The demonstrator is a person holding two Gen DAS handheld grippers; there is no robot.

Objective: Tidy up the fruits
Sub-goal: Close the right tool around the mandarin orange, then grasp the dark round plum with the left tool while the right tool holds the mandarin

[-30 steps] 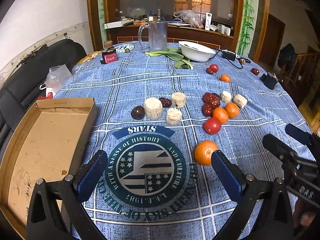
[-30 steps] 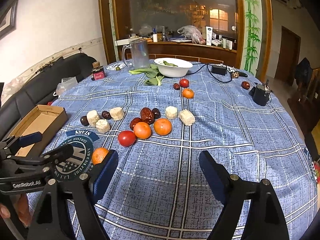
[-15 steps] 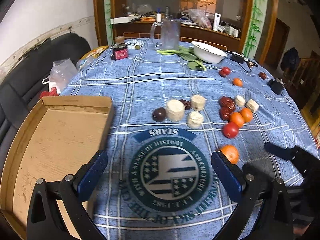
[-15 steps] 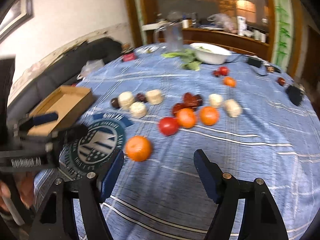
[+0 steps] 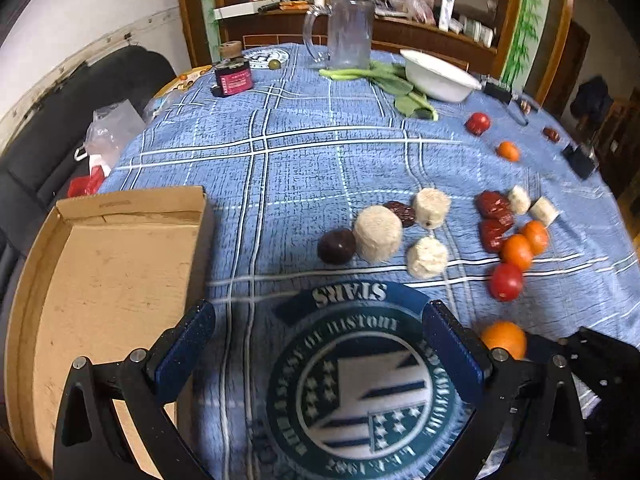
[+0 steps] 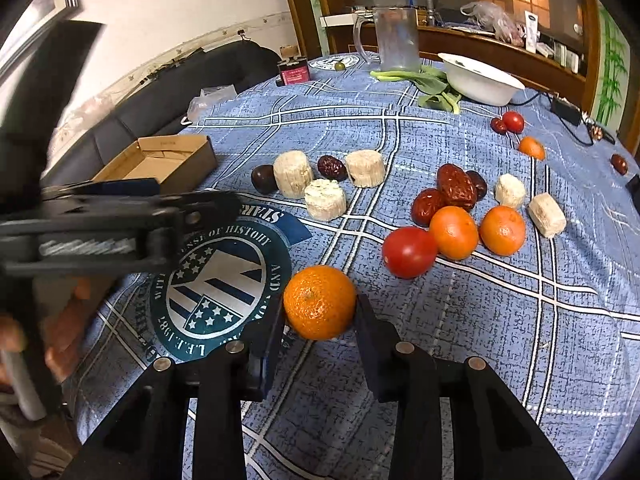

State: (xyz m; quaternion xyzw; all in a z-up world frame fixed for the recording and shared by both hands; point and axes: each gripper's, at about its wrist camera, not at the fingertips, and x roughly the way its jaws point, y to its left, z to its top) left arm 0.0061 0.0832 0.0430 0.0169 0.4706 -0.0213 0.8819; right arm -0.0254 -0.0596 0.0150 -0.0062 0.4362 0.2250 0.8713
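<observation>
Left wrist view: left hand-held gripper (image 5: pixel 318 344) spread wide with nothing between its blue pads, hovering over the round emblem (image 5: pixel 360 392) on the blue checked worktop (image 5: pixel 296 160). Open cardboard box (image 5: pixel 100 280) just left of it. Ahead, a dark plum (image 5: pixel 337 245) touching pale cylinder pieces (image 5: pixel 378 233). Further right, red dates (image 5: pixel 494 210), small oranges (image 5: pixel 518 251) and a tomato (image 5: pixel 506 281) bunched together. Mandarin (image 5: pixel 504 339) at lower right, partly hidden behind the gripper's right finger.

Right wrist view: right hand-held gripper (image 6: pixel 318 322) closed in on the mandarin (image 6: pixel 319 302), both pads against its sides, fruit low over the worktop (image 6: pixel 520 320) beside the emblem (image 6: pixel 218 280). Tomato (image 6: pixel 409 252) near, beyond it. Left hand-held gripper (image 6: pixel 120 216) blurred at left, in front of the box (image 6: pixel 160 160).
</observation>
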